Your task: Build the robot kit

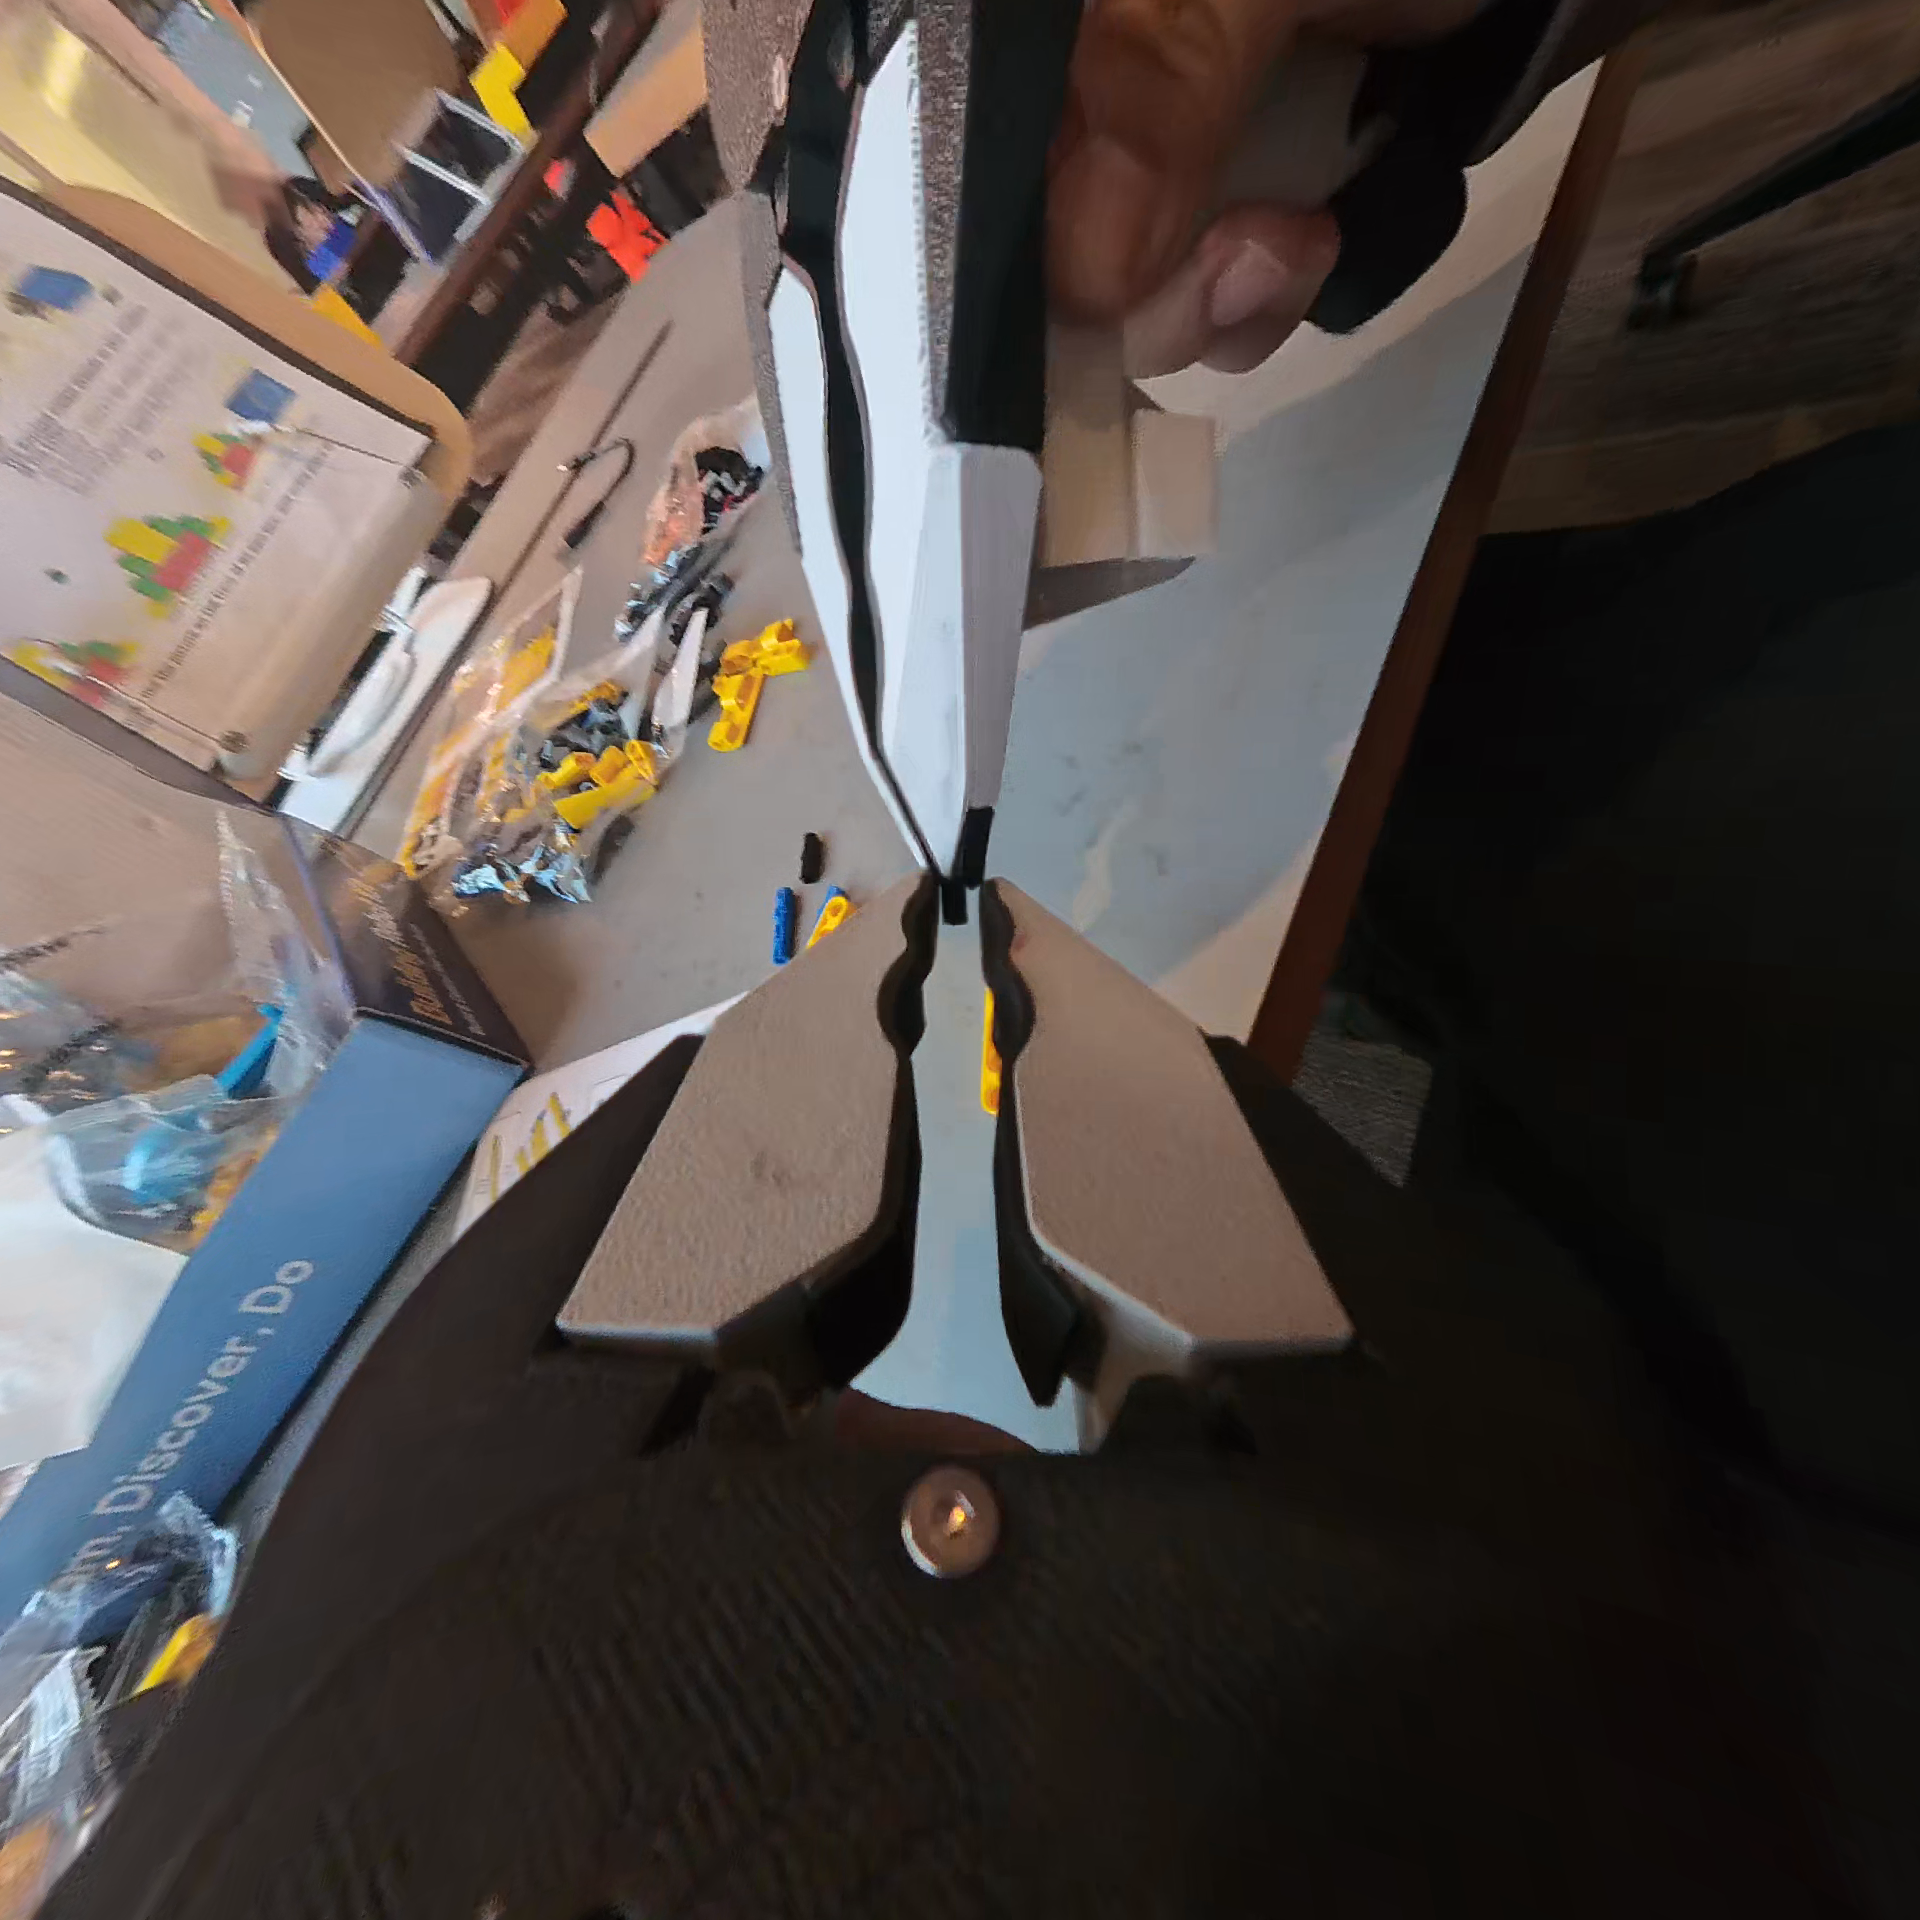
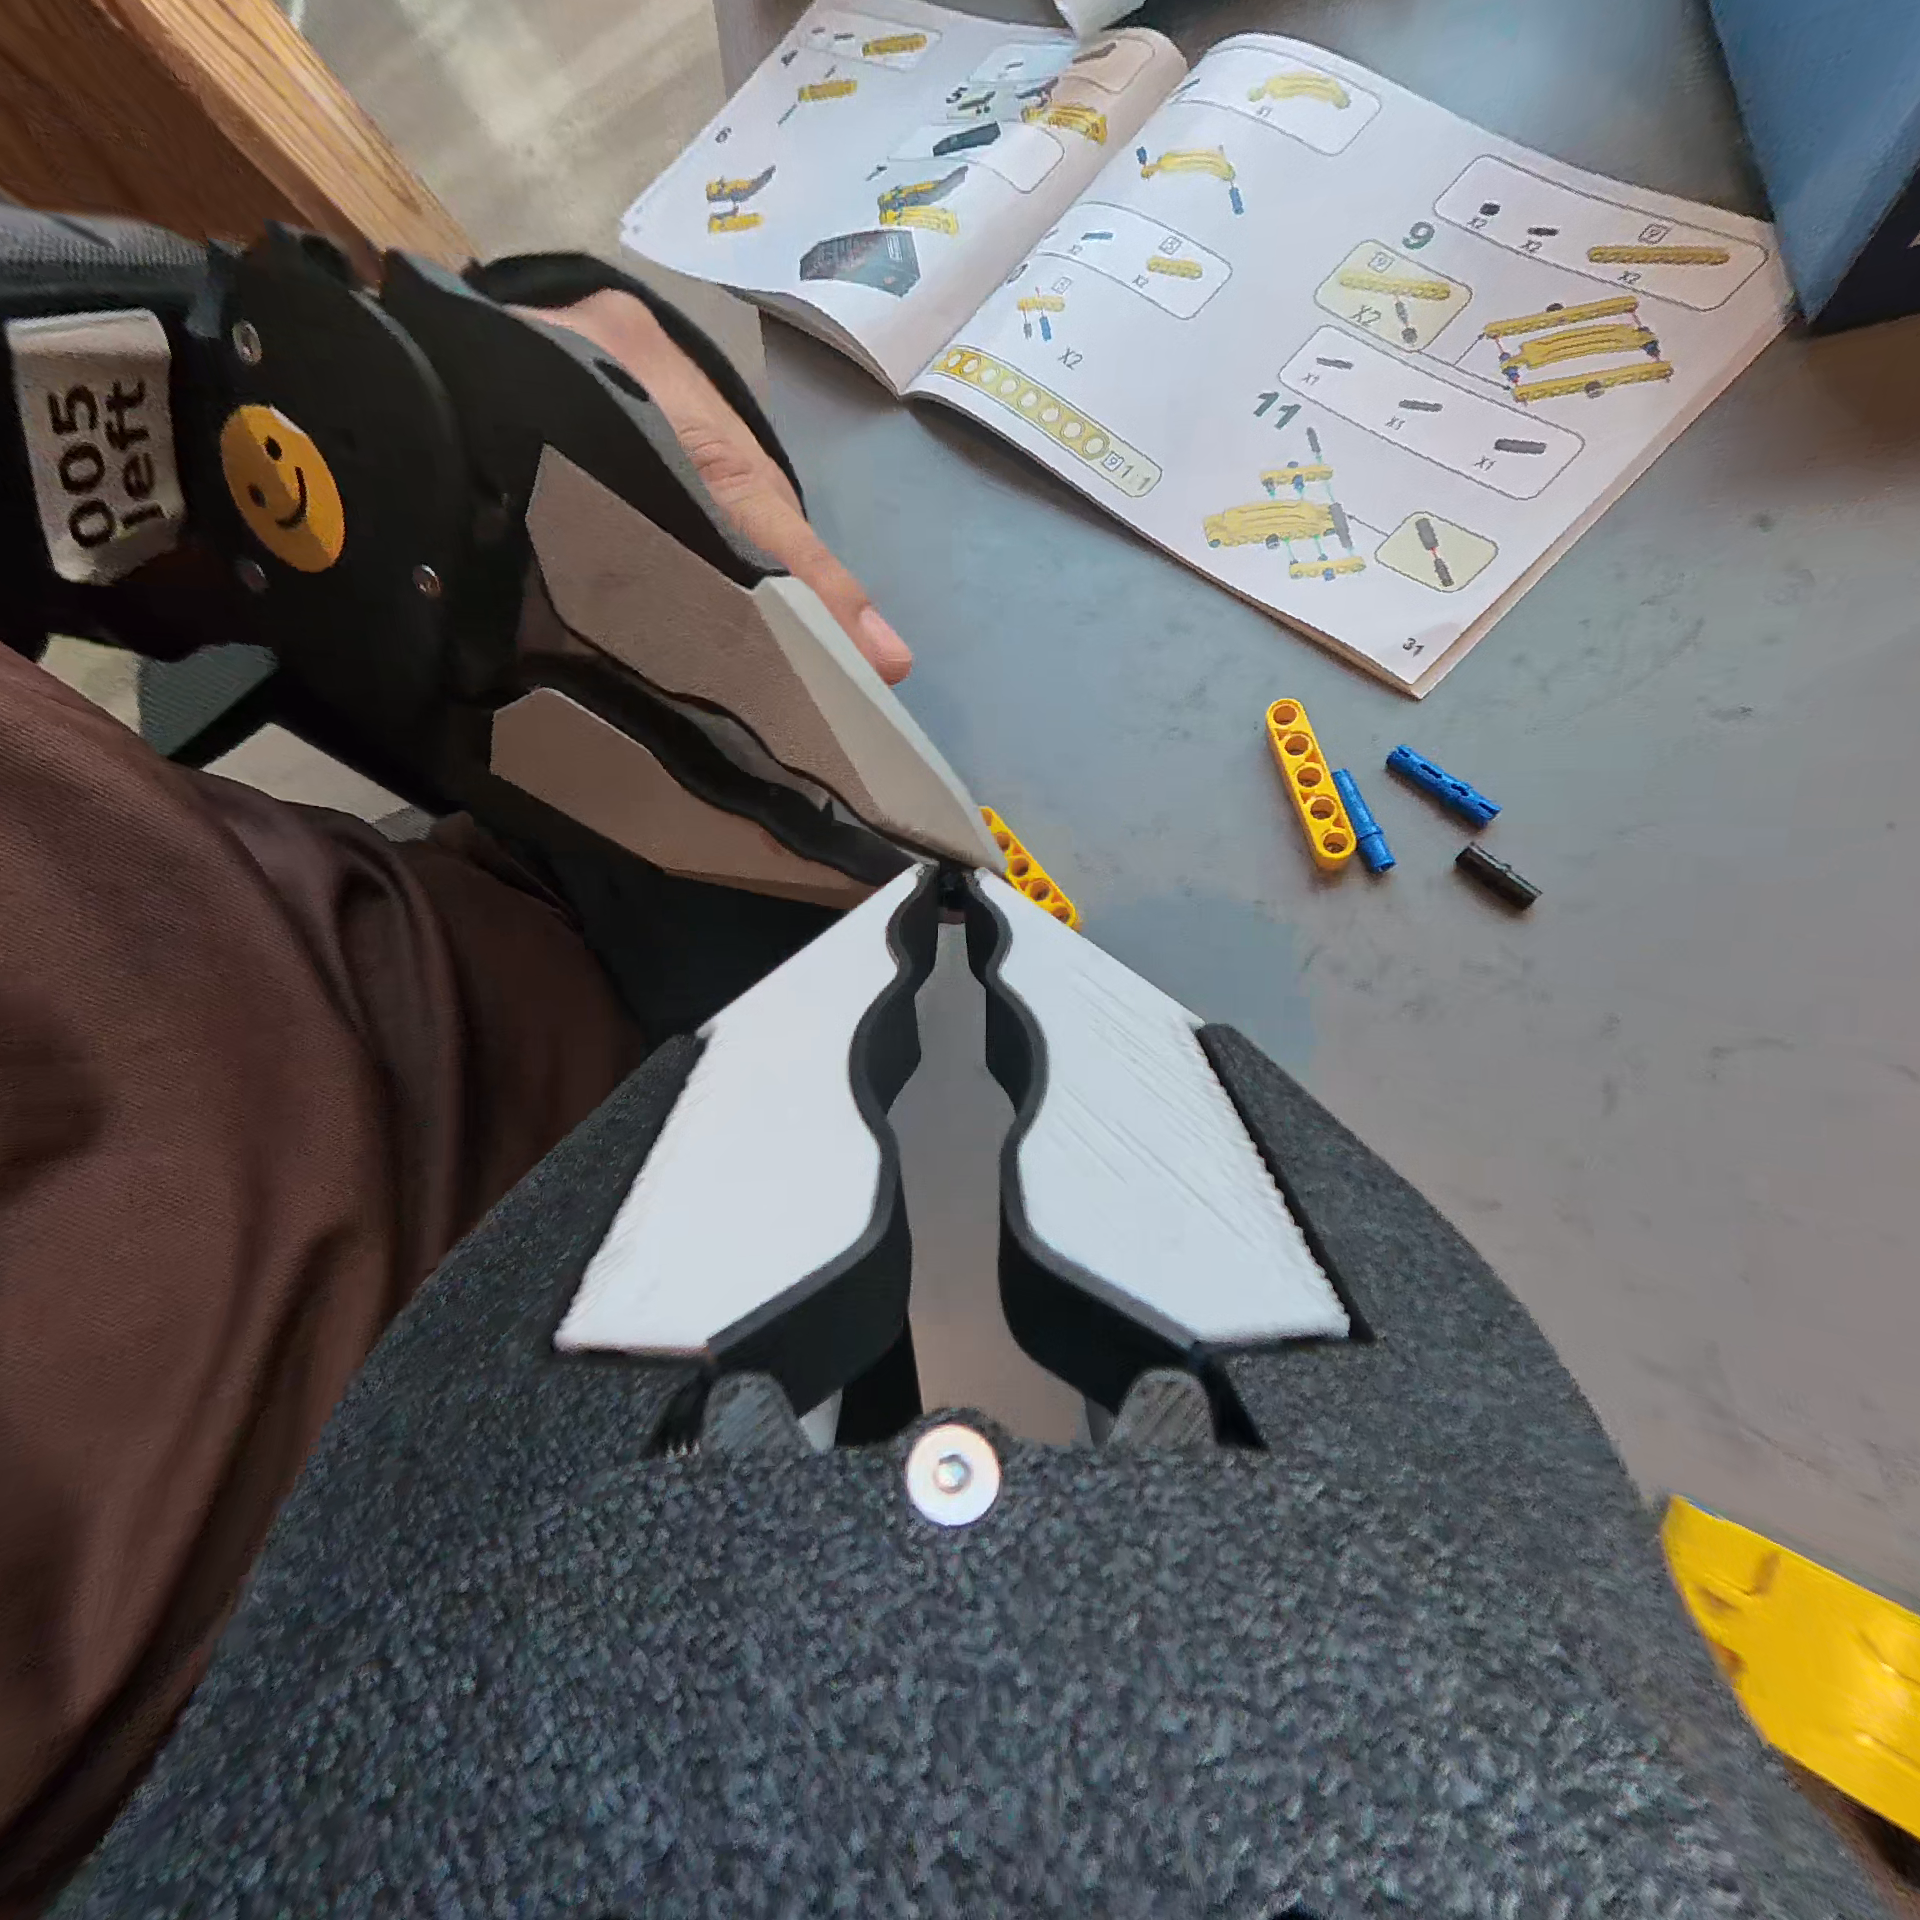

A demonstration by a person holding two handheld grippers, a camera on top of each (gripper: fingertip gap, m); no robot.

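Up close, two handheld grippers meet tip to tip over a grey table (image 2: 1558,1143). At the centre of the left wrist view, the left gripper (image 1: 954,894) has its jaws nearly shut on a small black pin (image 1: 961,868), and a yellow holed beam (image 1: 990,1049) shows through the gap behind its fingers. From the top of that frame the right gripper (image 2: 948,885) descends, also pinched around the same pin, whose long axis runs along the line joining both tips (the exact contact is tiny and hard to judge). Right of centre in the right wrist view lie a yellow beam (image 2: 1309,784), two blue pins (image 2: 1442,787) and a black connector (image 2: 1496,876). An open instruction booklet (image 2: 1247,312) fills the upper right. Bags of parts (image 1: 540,748) and a blue box (image 1: 260,1247) crowd the left of the left view.
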